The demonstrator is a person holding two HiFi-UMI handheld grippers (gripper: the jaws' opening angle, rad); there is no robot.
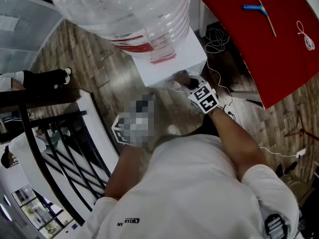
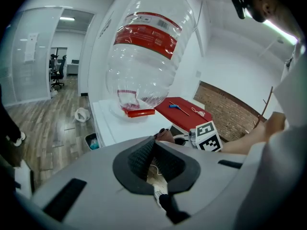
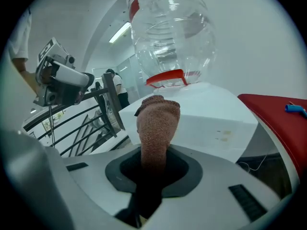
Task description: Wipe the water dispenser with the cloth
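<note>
Nearest, the right gripper (image 3: 154,163): its jaws pinch a rust-brown knitted cloth (image 3: 158,121) low on its length. The cloth's long axis runs straight out along the jaws and points at the white box-shaped water dispenser (image 3: 218,114). Its far end is folded over into a blunt, rounded tip. The knit is coarse and evenly coloured.

In the head view the tip lies at the dispenser's front edge; whether it touches the white surface cannot be told.

The left gripper (image 2: 153,147): its textured black pads (image 2: 139,159) are pressed together at the tips, with nothing between them. It is held in front of the dispenser, left of the right gripper and farther from the dispenser.

On the dispenser stands an inverted clear plastic bottle (image 3: 170,32) with a ribbed wall and a red label band.

Right of the dispenser is a red-topped table (image 1: 259,44) — on it a blue-handled tool (image 1: 255,7). Left of the dispenser is a black metal railing (image 1: 55,133).
</note>
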